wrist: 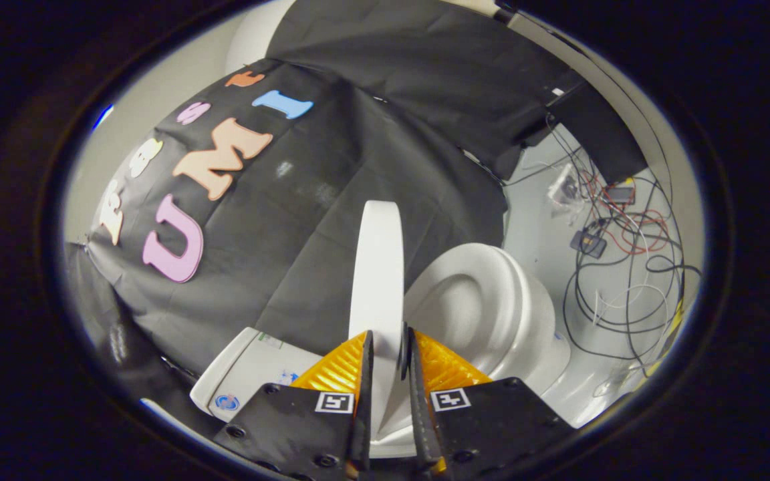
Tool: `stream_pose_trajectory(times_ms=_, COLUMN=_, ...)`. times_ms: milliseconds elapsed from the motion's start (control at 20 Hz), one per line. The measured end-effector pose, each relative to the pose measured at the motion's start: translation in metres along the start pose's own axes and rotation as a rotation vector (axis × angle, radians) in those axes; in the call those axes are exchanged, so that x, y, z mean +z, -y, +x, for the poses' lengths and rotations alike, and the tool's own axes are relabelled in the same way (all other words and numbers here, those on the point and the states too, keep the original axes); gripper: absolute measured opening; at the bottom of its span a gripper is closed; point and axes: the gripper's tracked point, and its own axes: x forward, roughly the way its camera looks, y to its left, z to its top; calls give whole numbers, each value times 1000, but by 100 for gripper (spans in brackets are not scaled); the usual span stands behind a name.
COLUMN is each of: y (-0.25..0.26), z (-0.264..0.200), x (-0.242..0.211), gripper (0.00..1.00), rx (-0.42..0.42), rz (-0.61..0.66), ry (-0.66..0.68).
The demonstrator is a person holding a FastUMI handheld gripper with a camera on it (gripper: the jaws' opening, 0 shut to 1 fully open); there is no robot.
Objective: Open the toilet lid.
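- While your gripper has its two fingers closed onto the front edge of the toilet lid, one finger pressing each face, the lid stands raised nearly on edge, rising straight ahead of the fingers from between them
- As the lid is well clear of the seat, which lies just beside it on one side, you look to be late in the lifting step (a judgement from how steeply the lid stands)
- Beyond the lid on the other side you have the tank, close below the black cloth wall; that seems to be where the lid must come to rest
- For the next move, you would carry the edge on over toward the tank along the hinge's arc, easing your wrist round so the fingers do not twist against the rim, then let the fingers part once the lid leans back by itself
- Watch that you do not let go early: a lid this near upright could tip either way
- Inside the seat ring the bowl shows pale and smooth; you cannot tell from this angle whether water sits in it, and nothing else is visible in it
- Off past the toilet, a tangle of cables lies on the pale floor, well apart from your path
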Motion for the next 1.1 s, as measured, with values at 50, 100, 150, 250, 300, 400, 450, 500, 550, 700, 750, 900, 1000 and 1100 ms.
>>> stream_pose_trajectory(times_ms=50, y=-12, z=-2, x=1, gripper=28, rx=16, rz=-30, ry=9)
stream_pose_trajectory(times_ms=100, y=-26, z=-5, x=3, gripper=27, rx=34, rz=-63, ry=17)
stream_pose_trajectory(times_ms=150, y=-40, z=-6, x=3, gripper=27, rx=51, rz=-100, ry=22)
stream_pose_trajectory(times_ms=250, y=-67, z=-10, x=2, gripper=27, rx=75, rz=-178, ry=28)
stream_pose_trajectory(times_ms=300, y=-80, z=-12, x=0, gripper=27, rx=92, rz=-218, ry=29)
stream_pose_trajectory(times_ms=400, y=-102, z=-15, x=-4, gripper=27, rx=124, rz=-288, ry=22)
stream_pose_trajectory(times_ms=450, y=-112, z=-16, x=-6, gripper=27, rx=141, rz=-330, ry=17)
stream_pose_trajectory(times_ms=500, y=-122, z=-18, x=-10, gripper=27, rx=163, rz=-375, ry=9)
stream_pose_trajectory(times_ms=550, y=-133, z=-19, x=-14, gripper=27, rx=189, rz=-421, ry=-1)
stream_pose_trajectory(times_ms=700, y=-165, z=-20, x=-27, gripper=27, rx=247, rz=-531, ry=-35)
stream_pose_trajectory(times_ms=750, y=-176, z=-21, x=-31, gripper=27, rx=265, rz=-561, ry=-41)
stream_pose_trajectory(times_ms=900, y=-206, z=-23, x=-48, gripper=28, rx=327, rz=-616, ry=-64)
stream_pose_trajectory(times_ms=1000, y=-224, z=-23, x=-60, gripper=28, rx=364, rz=-640, ry=-78)
stream_pose_trajectory(times_ms=1100, y=-238, z=-22, x=-72, gripper=28, rx=399, rz=-651, ry=-91)
